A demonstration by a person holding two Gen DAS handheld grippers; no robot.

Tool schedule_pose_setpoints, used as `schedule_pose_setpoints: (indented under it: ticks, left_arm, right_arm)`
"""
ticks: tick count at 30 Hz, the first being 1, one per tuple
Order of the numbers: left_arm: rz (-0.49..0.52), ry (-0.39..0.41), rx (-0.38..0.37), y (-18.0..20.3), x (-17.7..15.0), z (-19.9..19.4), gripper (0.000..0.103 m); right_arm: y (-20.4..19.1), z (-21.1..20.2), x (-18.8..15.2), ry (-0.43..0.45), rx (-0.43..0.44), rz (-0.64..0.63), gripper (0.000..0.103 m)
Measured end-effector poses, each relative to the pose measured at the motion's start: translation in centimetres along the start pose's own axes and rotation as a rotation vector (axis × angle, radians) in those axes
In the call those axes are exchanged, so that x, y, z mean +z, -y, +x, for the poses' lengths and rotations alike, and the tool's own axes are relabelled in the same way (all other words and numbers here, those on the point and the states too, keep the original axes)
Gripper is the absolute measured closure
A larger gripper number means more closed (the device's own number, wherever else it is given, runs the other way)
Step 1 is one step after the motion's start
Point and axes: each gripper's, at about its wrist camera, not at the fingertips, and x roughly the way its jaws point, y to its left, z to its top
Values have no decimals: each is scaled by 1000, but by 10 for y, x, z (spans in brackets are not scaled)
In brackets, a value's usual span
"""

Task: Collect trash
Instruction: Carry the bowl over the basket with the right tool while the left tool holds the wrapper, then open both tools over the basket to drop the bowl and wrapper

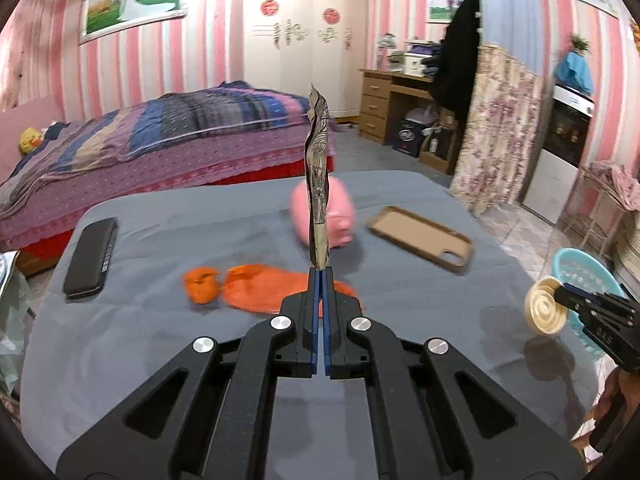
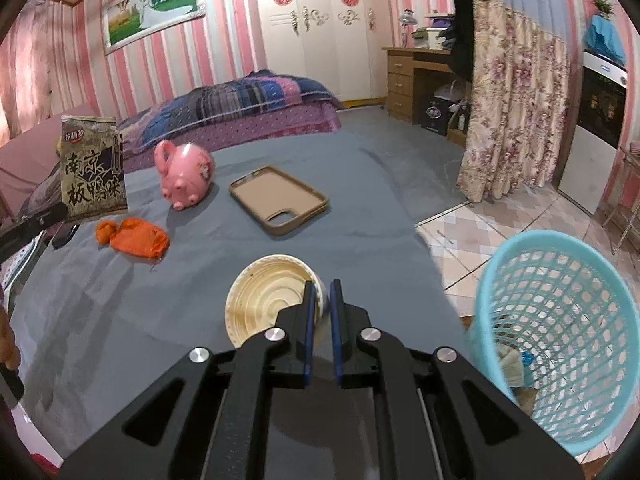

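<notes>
left gripper (image 1: 321, 270) fingers pinching a snack wrapper (image 1: 318, 184) upright, right gripper (image 2: 322, 286) fingers clamped on a paper cup (image 2: 264, 300) rim, blue basket (image 2: 560, 320) just beside

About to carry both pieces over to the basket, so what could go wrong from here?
1. The left gripper pinches only the bottom edge of the snack wrapper; it could slip out on the way.
2. The right gripper clamps just the paper cup wall; dregs may spill on the grey cloth.
3. The blue basket stands off the table edge, so an early release would miss it.
</notes>
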Motion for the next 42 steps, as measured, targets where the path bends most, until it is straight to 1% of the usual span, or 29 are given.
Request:
schedule_pose_setpoints:
  ticks: [2,4,5,7,8,9,11,12,14,15,17,19,21,22,27,34,37,42]
  left_arm:
    - [25,8,-26,18,1,-1,103]
    - [50,12,-62,39,3,-1,103]
    - [55,11,-73,44,3,0,103]
    - [67,12,-112,63,7,0,103]
    - [73,15,-128,70,8,0,103]
    - [84,19,-152,83,10,0,103]
    - [101,24,-183,99,11,-2,103]
    - [112,27,-204,111,12,-2,103]
    - [127,27,-242,129,13,-3,103]
    - [139,24,-269,143,13,-3,103]
    - [153,22,-300,159,12,-4,103]
    - [170,19,-341,180,11,-5,103]
    - [188,18,-384,201,9,-7,103]
    - [193,16,-398,209,10,-7,103]
    - [220,-22,-484,254,0,-4,103]
    - [288,-82,-573,307,-19,13,103]
    - [305,-97,-579,322,-26,24,103]
    - [338,-130,-552,338,-36,50,102]
  right_arm:
    - [9,-5,2,12,-22,11,95]
    - [28,-13,5,37,-62,42,95]
    - [29,-14,5,41,-66,46,95]
    - [50,-23,6,67,-118,85,95]
    - [52,-25,6,70,-125,87,95]
    - [64,-30,6,82,-162,104,95]
    - [75,-34,7,89,-198,119,95]
    - [90,-38,6,95,-242,144,95]
    - [100,-41,6,99,-261,163,95]
    - [116,-46,3,105,-295,204,95]
    - [127,-52,3,106,-313,219,95]
    - [146,-59,-2,101,-366,249,95]
    - [162,-66,-4,98,-392,271,95]
    - [174,-69,-8,93,-418,291,95]
    - [206,-77,-18,83,-463,344,95]
    - [245,-95,-41,96,-480,407,95]
    - [250,-98,-47,98,-483,419,95]
    - [256,-97,-51,98,-486,426,95]
